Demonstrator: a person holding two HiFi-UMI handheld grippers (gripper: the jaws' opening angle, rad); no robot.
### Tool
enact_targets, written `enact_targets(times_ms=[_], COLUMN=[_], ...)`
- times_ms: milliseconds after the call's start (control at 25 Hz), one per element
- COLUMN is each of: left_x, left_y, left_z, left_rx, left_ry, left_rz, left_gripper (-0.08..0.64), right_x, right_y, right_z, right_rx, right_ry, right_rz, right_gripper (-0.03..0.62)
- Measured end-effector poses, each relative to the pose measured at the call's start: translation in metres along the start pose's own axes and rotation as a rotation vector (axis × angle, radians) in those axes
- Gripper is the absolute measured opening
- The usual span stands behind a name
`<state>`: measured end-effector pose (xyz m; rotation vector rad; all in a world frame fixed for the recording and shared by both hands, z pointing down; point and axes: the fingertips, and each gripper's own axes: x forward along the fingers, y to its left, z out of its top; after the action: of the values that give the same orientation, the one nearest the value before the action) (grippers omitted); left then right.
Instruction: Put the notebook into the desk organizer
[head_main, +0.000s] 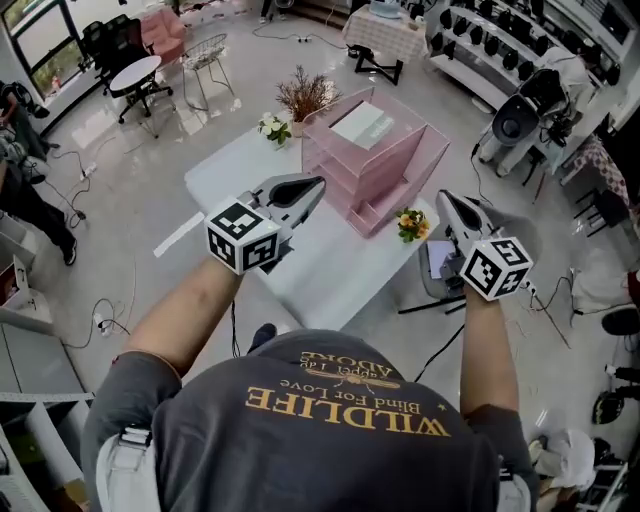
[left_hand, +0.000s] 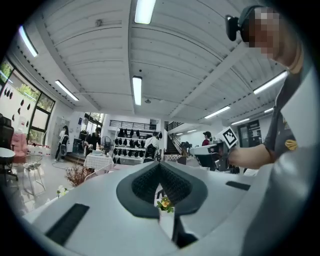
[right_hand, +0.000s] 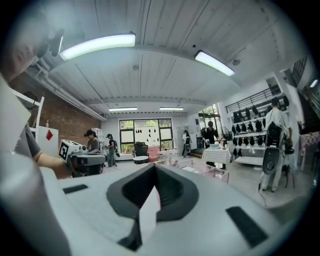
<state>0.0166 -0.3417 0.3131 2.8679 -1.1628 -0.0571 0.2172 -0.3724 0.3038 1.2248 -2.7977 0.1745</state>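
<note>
Notebook (head_main: 362, 125) lies flat in the top of the pink desk organizer (head_main: 395, 175), which stands at the far right edge of the white table (head_main: 230, 165). I hold both grippers raised, apart from the organizer. My left gripper (head_main: 318, 183) has its jaws together with nothing between them. My right gripper (head_main: 443, 197) is also closed and empty, near the yellow flowers (head_main: 412, 224) at the table's right corner.
</note>
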Motion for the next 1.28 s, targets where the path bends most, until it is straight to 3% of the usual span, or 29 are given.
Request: enact_targets(times_ms=[200,400,760,1280], left_x=[-0.024,-0.051,-0.096,-0.103], left_y=[-0.033,-0.035,0.002,0.008], left_z=[-0.02,-0.039,-0.062,-0.062], left_rx=[-0.004,-0.039,-0.085,-0.099], left_ry=[0.015,0.014,0.033,0.028], left_rz=[0.041,0.038,0.004,-0.015], left_gripper=[0.0,0.0,0.0,0.0], right_x=[-0.022,-0.021,-0.004,0.003], right_y=[0.016,0.043,0.074,0.078], right_z=[-0.034,-0.073,-0.113,-0.105], right_rx=[0.043,0.078,0.1,0.097], right_ry=[-0.004,0.016,0.071,0.083], right_rz=[0.079,0.108,0.004,-0.023], right_gripper=[0.002,0.002,0.0,-0.002])
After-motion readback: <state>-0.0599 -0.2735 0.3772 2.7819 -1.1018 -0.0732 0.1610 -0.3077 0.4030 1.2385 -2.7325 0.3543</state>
